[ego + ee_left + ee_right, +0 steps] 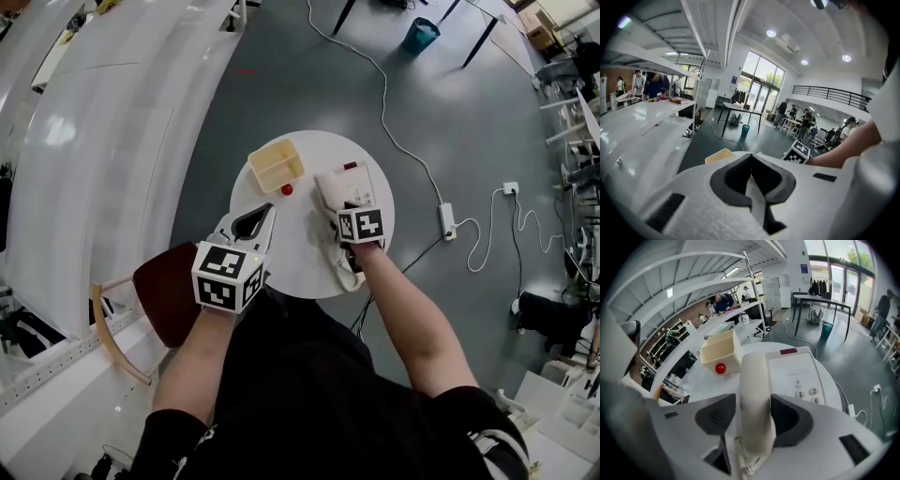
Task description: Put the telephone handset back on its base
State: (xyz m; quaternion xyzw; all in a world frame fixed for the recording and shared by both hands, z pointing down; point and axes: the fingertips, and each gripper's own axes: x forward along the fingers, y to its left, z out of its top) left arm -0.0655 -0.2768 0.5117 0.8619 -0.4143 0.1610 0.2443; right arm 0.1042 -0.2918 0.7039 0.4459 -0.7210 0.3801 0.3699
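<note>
The left gripper [266, 210], jaws pressed together on nothing, hovers over the round table's [292, 255] near edge. The right gripper [753, 401] clasps the handset [754, 373], which lies along the left side of its base [797, 371].

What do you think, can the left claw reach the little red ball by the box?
Probably yes. The left claw is shut and empty, and the red ball lies just ahead of its tips, beside the box, with nothing between.
</note>
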